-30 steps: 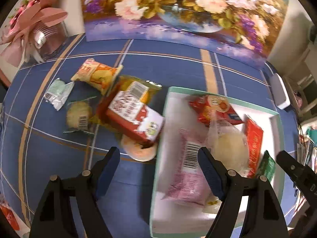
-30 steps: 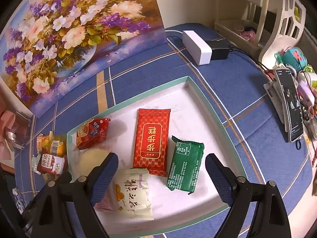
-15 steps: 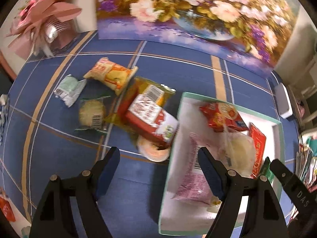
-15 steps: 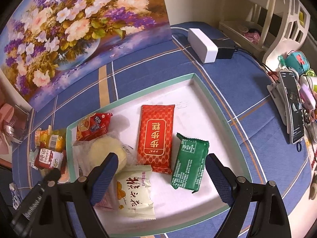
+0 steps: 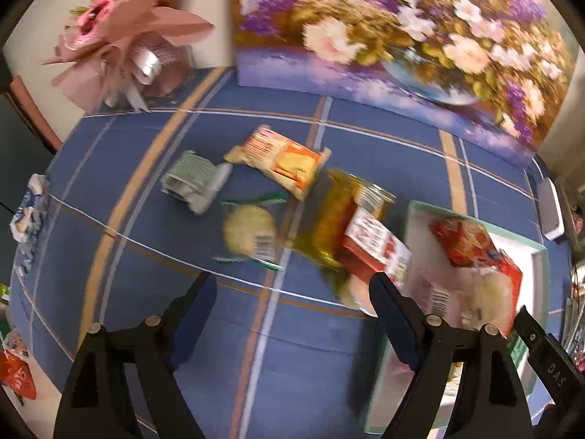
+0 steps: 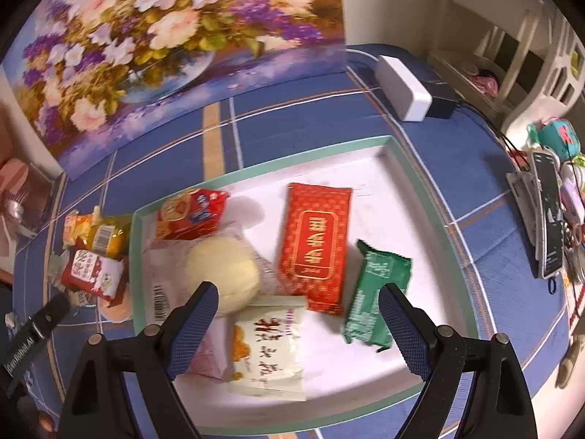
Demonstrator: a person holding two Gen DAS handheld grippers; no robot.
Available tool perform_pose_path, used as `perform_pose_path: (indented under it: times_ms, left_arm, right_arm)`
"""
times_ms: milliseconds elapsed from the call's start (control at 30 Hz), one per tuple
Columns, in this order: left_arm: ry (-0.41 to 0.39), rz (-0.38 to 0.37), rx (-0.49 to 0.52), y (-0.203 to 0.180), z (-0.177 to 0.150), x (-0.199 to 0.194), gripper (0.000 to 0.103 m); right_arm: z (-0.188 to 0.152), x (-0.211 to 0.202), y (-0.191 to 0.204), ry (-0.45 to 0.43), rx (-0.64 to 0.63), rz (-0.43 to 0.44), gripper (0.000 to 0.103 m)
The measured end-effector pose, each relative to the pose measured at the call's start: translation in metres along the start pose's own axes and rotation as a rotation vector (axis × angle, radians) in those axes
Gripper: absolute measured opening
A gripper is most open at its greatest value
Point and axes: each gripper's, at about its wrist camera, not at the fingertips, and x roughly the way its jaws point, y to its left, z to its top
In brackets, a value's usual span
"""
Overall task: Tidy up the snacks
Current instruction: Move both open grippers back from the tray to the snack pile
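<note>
Left gripper [image 5: 292, 292] over bare blue tablecloth [image 5: 128, 274], jaws opening, nothing between them

Right gripper [image 6: 298, 303] above the white tray [image 6: 420, 197], jaws wide apart, clamped on nothing; cream packet with orange print [image 6: 268, 351] lying in the tray below the gap

In the tray, seen from the right wrist: red packet with gold label [image 6: 314, 248] near the middle, green packet [image 6: 376, 292] just beside it on the right, small red-and-orange packet [image 6: 190, 212] at the far left corner, pale round bun in clear wrap [image 6: 223, 274] touching the cream packet, pink packet [image 6: 206, 355] partly hidden behind the left finger

Outside the tray, on the cloth to its left, seen from the left wrist: red-and-white carton [image 5: 376, 248] lying over a yellow packet [image 5: 336, 216] right against the tray's edge, orange-and-white packet [image 5: 281, 159] further back, silver-green packet [image 5: 193, 183] beside it, round cracker in clear wrap [image 5: 250, 234] nearer the gripper; all blurred

Flower painting [image 6: 164, 36] standing at the back of the table, pink bouquet [image 5: 124, 40] at the far left corner, white box [image 6: 402, 87] at the far right
</note>
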Motion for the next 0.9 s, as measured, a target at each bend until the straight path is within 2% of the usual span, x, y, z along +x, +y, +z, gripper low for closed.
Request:
perform_pose_path:
  times_ms: [200, 333, 433, 567, 733, 900]
  left_arm:
    - [-0.033, 0.063, -0.046, 0.037, 0.008, -0.005, 0.086]
    - [-0.030, 0.088, -0.086, 0.061, 0.012, -0.003, 0.086]
    - [-0.026, 0.078, -0.106, 0.074, 0.015, -0.001, 0.086]
    - [-0.025, 0.045, -0.119, 0.088, 0.019, 0.000, 0.086]
    - [-0.012, 0.002, -0.152, 0.106, 0.025, 0.008, 0.086]
    - [0.001, -0.031, -0.184, 0.123, 0.033, 0.017, 0.086]
  right_arm:
    - [-0.001, -0.011, 0.021, -0.052, -0.025, 0.060, 0.091]
    - [-0.002, -0.018, 0.046, -0.087, -0.090, 0.098, 0.091]
    - [-0.002, -0.021, 0.064, -0.105, -0.135, 0.133, 0.091]
    - [-0.002, -0.025, 0.090, -0.116, -0.168, 0.227, 0.092]
    - [0.002, -0.026, 0.119, -0.104, -0.226, 0.319, 0.092]
    - [0.013, -0.025, 0.146, -0.059, -0.341, 0.371, 0.092]
